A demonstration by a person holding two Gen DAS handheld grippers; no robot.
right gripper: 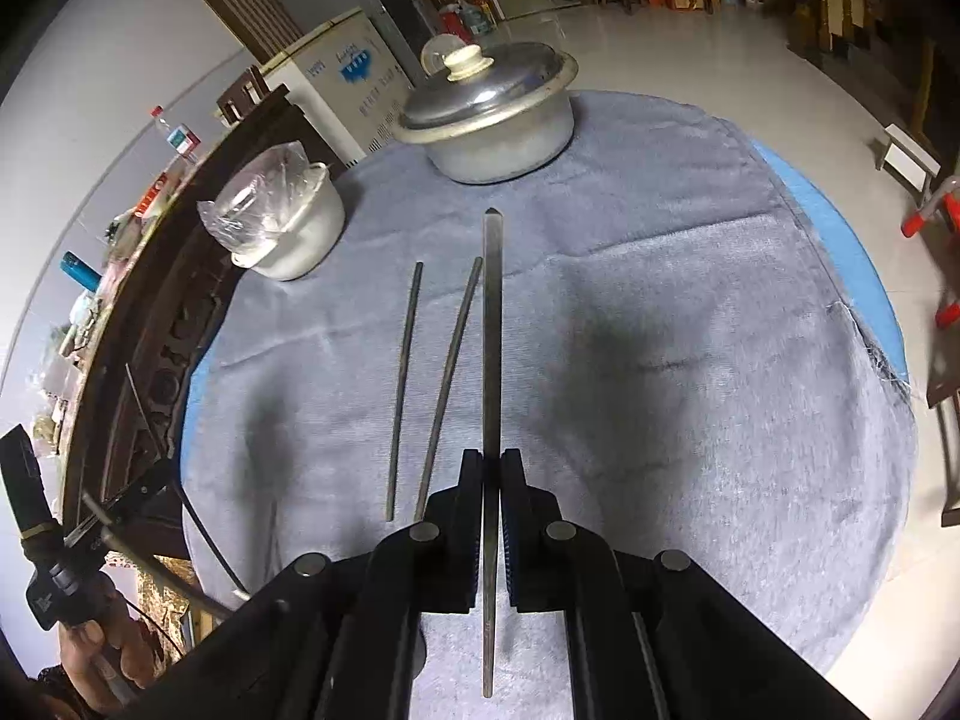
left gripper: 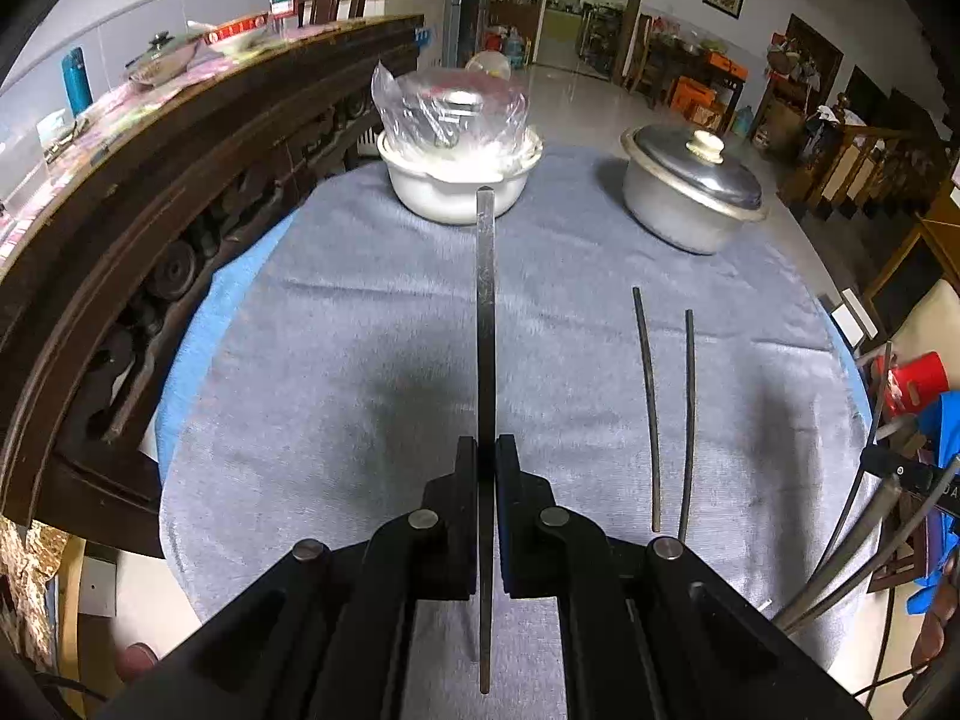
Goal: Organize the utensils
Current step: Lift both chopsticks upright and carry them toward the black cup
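Observation:
My left gripper (left gripper: 486, 450) is shut on a dark chopstick (left gripper: 486, 312) that points forward above the grey cloth, toward the white pot. My right gripper (right gripper: 492, 462) is shut on another dark chopstick (right gripper: 492, 330) that points toward the metal pot. Two more chopsticks lie side by side on the cloth: in the left wrist view they (left gripper: 651, 408) are right of my left gripper, and in the right wrist view they (right gripper: 402, 384) are just left of my right gripper.
A white pot (left gripper: 456, 180) holding a clear plastic bag stands at the far side of the round table, and a lidded metal pot (left gripper: 690, 186) stands beside it. A dark carved wooden cabinet (left gripper: 150, 192) runs along the left. The table's grey cloth (right gripper: 690, 360) covers most of its top.

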